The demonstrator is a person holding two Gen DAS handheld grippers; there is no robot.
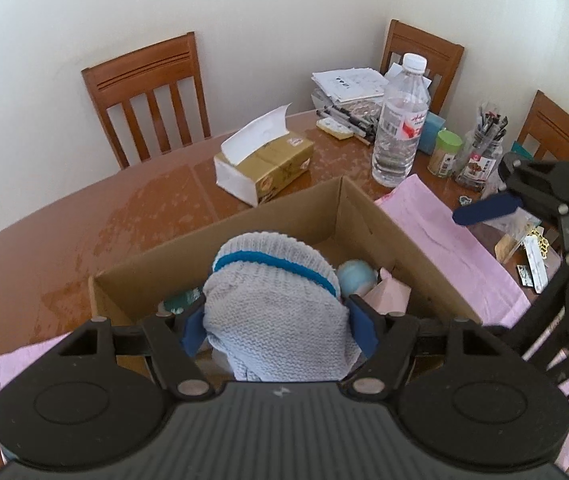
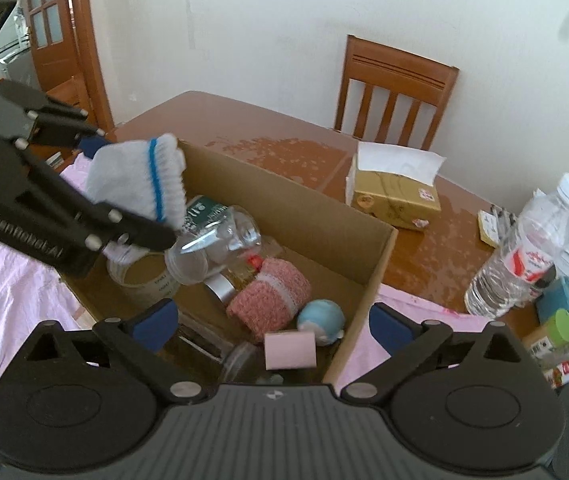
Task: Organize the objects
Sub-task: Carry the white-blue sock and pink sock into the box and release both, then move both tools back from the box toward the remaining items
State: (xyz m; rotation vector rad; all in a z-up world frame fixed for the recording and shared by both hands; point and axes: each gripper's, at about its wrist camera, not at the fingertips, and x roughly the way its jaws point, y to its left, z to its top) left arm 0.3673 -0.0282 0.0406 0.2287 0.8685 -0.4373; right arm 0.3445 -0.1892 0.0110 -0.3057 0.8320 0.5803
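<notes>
Now the left gripper (image 1: 280, 330) clamps a pale grey knitted glove with a blue band (image 1: 272, 300) above the brown cardboard box (image 1: 296, 216), inside its near rim. Beside it, the right gripper (image 2: 270, 322) gapes empty over the box's right wall.

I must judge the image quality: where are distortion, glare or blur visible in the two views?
Left wrist view: dark fisheye corners, chairs bent, shiny patches on the table, right tool slightly blurred. Right wrist view: same curved edges, pale flare top right, glove bright.
</notes>
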